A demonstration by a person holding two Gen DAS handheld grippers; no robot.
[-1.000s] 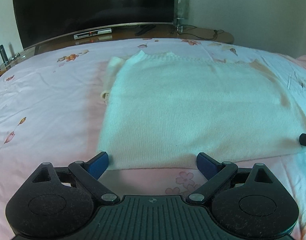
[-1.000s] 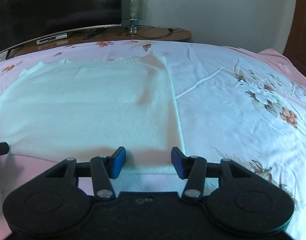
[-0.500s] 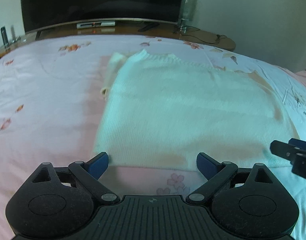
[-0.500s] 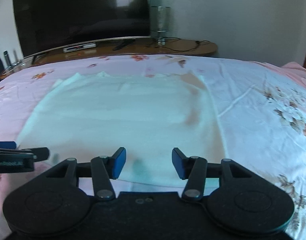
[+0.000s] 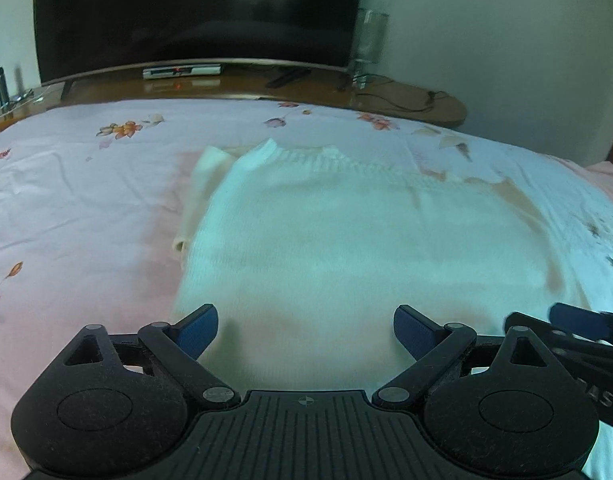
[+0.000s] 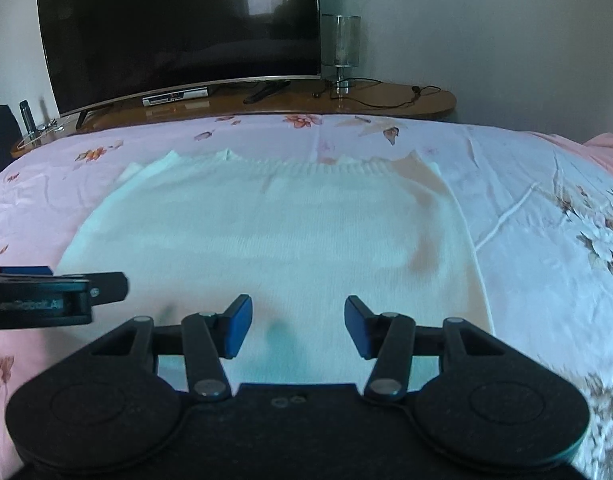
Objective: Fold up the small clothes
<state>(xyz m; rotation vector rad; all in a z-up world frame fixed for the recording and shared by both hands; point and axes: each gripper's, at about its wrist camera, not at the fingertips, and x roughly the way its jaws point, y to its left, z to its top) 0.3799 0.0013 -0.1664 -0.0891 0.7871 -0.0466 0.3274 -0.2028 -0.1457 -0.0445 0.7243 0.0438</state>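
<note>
**Ana:** Left wrist view first, biggest thing down: the bed (image 5: 78,208) with its pink flowered sheet fills the room's middle, and the white knit sweater (image 5: 346,240) lies flat on it, neckline toward the TV (image 5: 194,16), a sleeve tucked along its left side.

**Ben:** From the right wrist view it looks the same, sweater (image 6: 274,232) spread smooth, hem nearest us. So which step is this?

**Ana:** I'd say the reach for the hem, before the first lengthwise fold. Nothing is gripped yet. The left claw (image 5: 305,330) is spread wide over the near edge, blue pads apart, no cloth between them.

**Ben:** And the right claw (image 6: 298,326) is spread too, hovering over the hem nearer the right side; I can see the left claw (image 6: 66,292) poking in beside it.

**Ana:** Next move, I reckon: lower both, pinch the hem at two points, all layers together, then carry it toward the neckline evenly.
</note>
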